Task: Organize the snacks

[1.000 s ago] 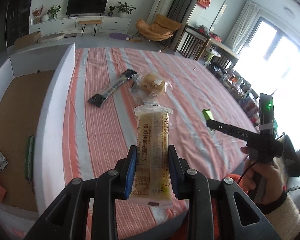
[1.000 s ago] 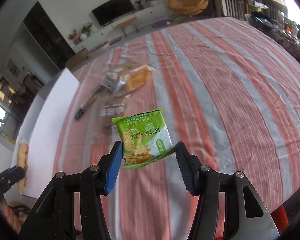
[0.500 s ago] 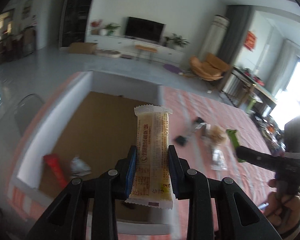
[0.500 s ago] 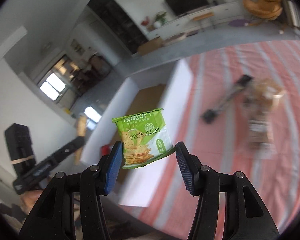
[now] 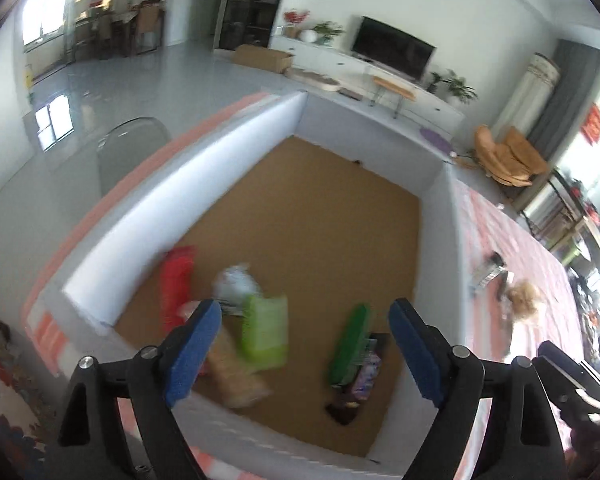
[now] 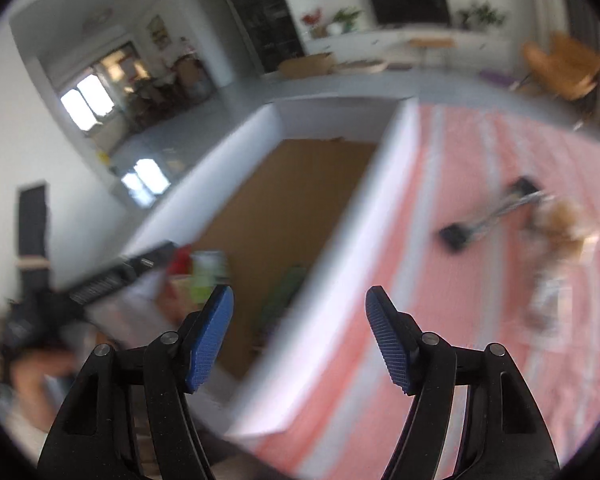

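Note:
My left gripper (image 5: 304,344) is open and empty above the near end of a white-walled box (image 5: 436,248) with a brown floor. In the box lie the yellow snack bar (image 5: 236,372), the green cracker packet (image 5: 266,332), a red pack (image 5: 176,284), a silvery packet (image 5: 236,280) and a dark green stick (image 5: 350,344). My right gripper (image 6: 300,336) is open and empty over the box's right wall (image 6: 340,256). A black stick pack (image 6: 488,216) and a bread bag (image 6: 560,224) lie on the striped cloth (image 6: 460,320).
The other gripper shows at the left in the right wrist view (image 6: 100,280) and at the lower right in the left wrist view (image 5: 572,376). The striped table (image 5: 520,264) runs right of the box. A clear chair (image 5: 128,148) stands left of it.
Both grippers have opened and let go: the yellow bar and the green cracker packet now lie in the box. Both grippers swung left from the table to over the box.

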`<control>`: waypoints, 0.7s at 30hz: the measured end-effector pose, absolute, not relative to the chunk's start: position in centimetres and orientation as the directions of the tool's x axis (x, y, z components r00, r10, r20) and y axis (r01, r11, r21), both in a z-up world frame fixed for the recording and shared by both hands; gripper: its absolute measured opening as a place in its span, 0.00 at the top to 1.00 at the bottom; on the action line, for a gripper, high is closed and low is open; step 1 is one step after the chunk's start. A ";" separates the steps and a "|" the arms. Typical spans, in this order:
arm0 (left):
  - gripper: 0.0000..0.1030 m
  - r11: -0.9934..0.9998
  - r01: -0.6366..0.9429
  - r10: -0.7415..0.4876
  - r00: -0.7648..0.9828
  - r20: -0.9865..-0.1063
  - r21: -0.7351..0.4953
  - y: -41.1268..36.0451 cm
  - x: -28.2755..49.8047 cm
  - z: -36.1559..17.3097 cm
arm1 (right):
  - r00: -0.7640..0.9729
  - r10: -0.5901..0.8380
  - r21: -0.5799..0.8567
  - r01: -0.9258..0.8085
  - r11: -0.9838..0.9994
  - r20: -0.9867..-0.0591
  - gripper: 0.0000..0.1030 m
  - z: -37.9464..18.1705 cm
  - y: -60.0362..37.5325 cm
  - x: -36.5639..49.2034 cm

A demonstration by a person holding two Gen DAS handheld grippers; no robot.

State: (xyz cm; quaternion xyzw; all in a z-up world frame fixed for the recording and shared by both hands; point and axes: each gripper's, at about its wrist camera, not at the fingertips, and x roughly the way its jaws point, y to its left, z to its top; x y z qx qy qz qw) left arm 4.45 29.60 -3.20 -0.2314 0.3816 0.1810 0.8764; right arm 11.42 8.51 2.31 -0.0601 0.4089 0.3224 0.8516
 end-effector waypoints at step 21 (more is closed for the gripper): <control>0.09 0.979 0.085 -0.199 0.554 -0.808 -0.183 1.5 14.7 -6.4 | 0.643 0.000 0.001 0.001 1.000 -0.766 0.20 -5.8 -15.8 12.7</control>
